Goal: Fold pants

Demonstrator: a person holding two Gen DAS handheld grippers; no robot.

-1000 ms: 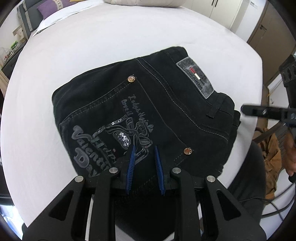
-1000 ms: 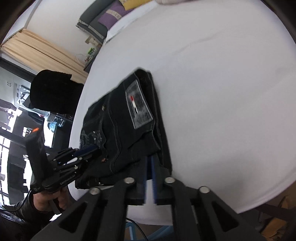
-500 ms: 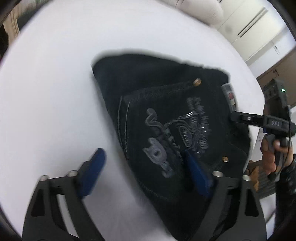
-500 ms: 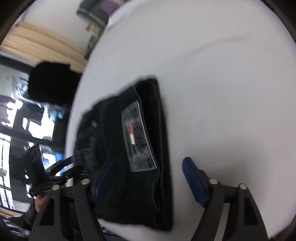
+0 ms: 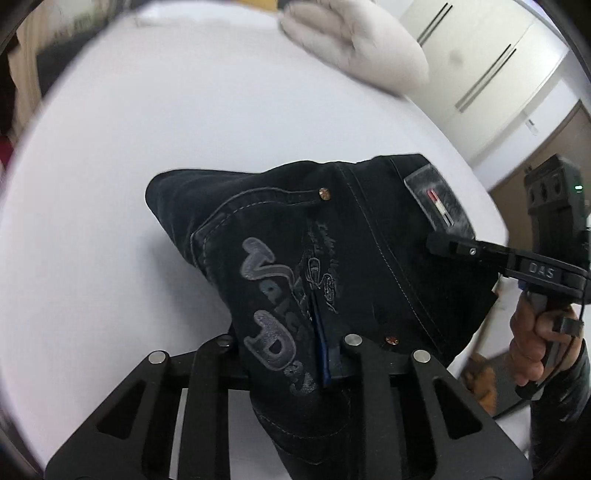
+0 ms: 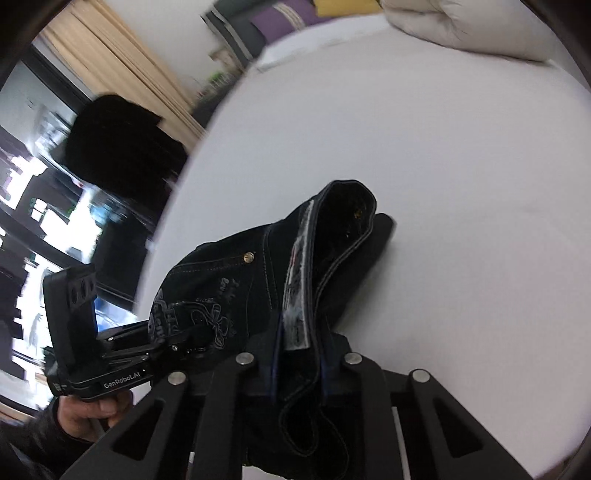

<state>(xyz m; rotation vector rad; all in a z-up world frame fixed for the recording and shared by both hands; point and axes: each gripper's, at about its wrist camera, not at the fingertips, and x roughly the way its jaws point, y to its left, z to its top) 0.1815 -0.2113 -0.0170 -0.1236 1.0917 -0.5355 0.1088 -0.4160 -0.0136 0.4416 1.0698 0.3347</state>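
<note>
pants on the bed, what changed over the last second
Both tools opened, then closed again on the black pants: the left tool now pinches the printed pocket side, the right tool the waistband by the grey patch. The near edge, flat a second ago, is lifted off the white bed. The far part of the pants remains resting there.

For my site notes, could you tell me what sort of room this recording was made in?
Most likely a bedroom: the pants lie on a wide white bed, with a folded pale duvet at its far end, cushions beyond, and white wardrobe doors nearby.
</note>
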